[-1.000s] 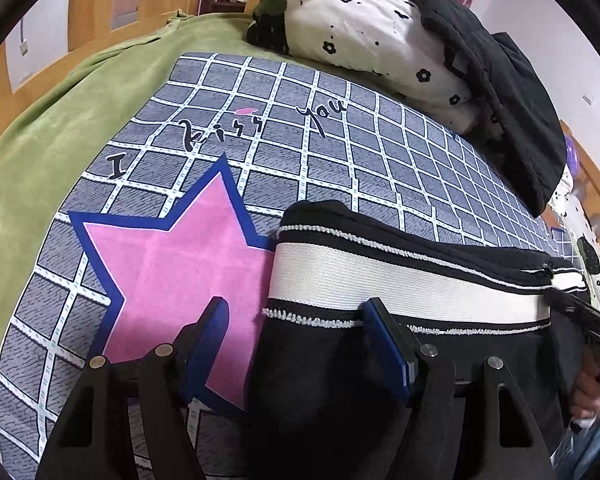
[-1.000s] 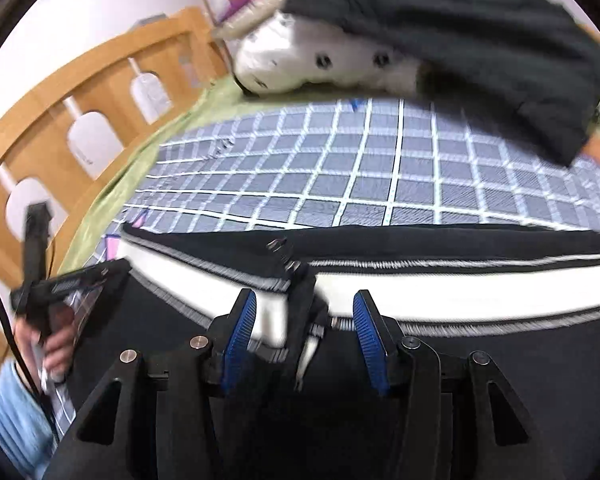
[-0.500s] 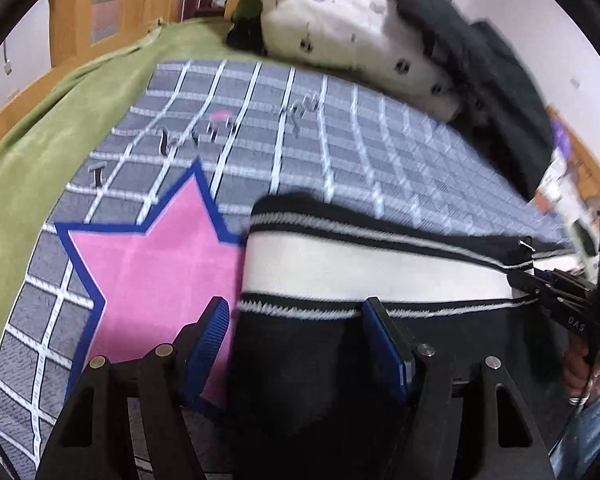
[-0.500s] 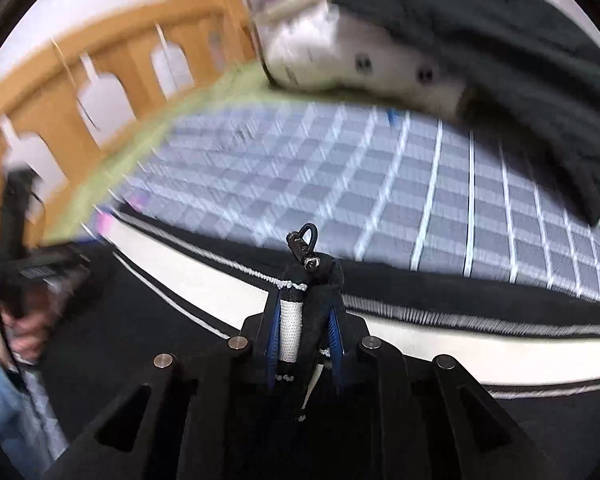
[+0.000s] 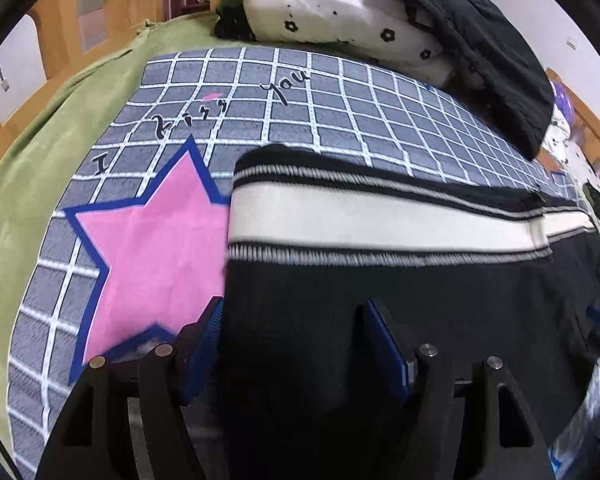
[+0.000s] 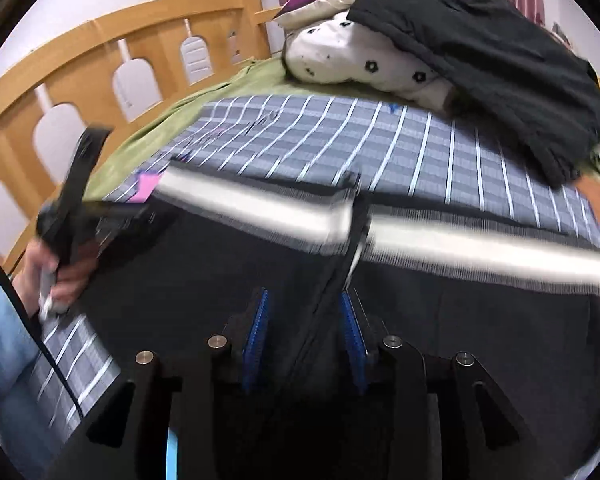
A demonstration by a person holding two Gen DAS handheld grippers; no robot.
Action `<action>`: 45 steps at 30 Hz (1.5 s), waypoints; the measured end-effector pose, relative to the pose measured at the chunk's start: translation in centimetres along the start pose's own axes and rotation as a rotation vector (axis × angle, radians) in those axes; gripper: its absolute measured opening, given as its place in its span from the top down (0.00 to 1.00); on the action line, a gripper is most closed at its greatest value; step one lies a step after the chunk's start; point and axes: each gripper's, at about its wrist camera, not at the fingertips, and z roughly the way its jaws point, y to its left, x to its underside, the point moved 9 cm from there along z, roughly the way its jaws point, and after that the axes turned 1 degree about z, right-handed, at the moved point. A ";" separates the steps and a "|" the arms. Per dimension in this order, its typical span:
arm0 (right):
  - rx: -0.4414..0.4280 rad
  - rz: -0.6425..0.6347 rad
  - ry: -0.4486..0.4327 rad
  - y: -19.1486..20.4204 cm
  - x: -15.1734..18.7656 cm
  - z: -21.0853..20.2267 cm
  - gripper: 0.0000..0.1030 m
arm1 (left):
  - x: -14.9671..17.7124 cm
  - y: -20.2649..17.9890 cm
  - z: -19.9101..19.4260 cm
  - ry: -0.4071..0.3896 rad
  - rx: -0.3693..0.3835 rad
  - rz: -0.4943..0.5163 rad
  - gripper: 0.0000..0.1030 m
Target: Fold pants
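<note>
On grid blanket [image 5: 340, 92], pants [image 5: 380, 300] legs cut off, waistband [image 6: 260, 204] blurred, left gripper [image 5: 292, 340] and right gripper [image 6: 304, 328] jaws apart.

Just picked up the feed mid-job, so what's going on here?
A person is folding black pants laid on a checked blanket on a bed. Both tools are open over the fabric just below the white waistband: the left tool at the left edge, by the pink star; the right tool astride the centre seam. Neither grips anything. The right view is blurred with motion.
</note>
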 end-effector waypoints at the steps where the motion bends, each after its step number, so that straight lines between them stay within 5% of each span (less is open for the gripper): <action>1: -0.005 0.000 0.012 0.4 1.7 -0.5 0.64 | 0.5 0.0 -0.5 -0.004 -0.005 0.003 0.35; 6: -0.002 0.039 0.066 1.2 7.5 0.6 0.65 | 3.3 -0.5 -2.5 0.008 -0.020 -0.009 0.35; 10: -0.074 0.113 0.033 2.1 6.6 -1.1 0.70 | 4.9 -0.1 -5.2 -0.021 -0.005 -0.050 0.35; 12: -0.053 0.100 -0.001 2.2 6.0 -1.4 0.84 | 6.0 0.4 -6.3 -0.034 -0.008 -0.079 0.35; 16: -0.040 0.093 -0.014 2.3 5.6 -1.6 0.87 | 8.3 1.6 -7.2 -0.021 0.007 -0.146 0.35; 20: -0.134 0.134 -0.049 2.6 5.3 -3.9 0.87 | 9.3 2.7 -7.6 -0.021 0.022 -0.200 0.35; 24: -0.094 0.114 0.060 2.3 8.2 -0.8 0.86 | 9.7 2.9 -6.8 0.006 0.014 -0.216 0.35; 32: -0.053 0.051 -0.085 2.3 4.3 -4.5 0.72 | 10.4 2.7 -6.4 0.021 -0.001 -0.206 0.32; 37: 0.007 0.037 0.070 1.7 7.2 1.1 0.68 | 11.3 2.3 -6.5 0.018 0.028 -0.221 0.29; 43: 0.005 0.062 -0.029 0.8 5.4 -1.5 0.67 | 10.7 0.9 -5.6 -0.016 0.098 -0.229 0.29; 45: -0.002 0.098 -0.036 -0.3 5.1 -1.8 0.64 | 10.4 0.1 -5.3 -0.025 0.103 -0.224 0.40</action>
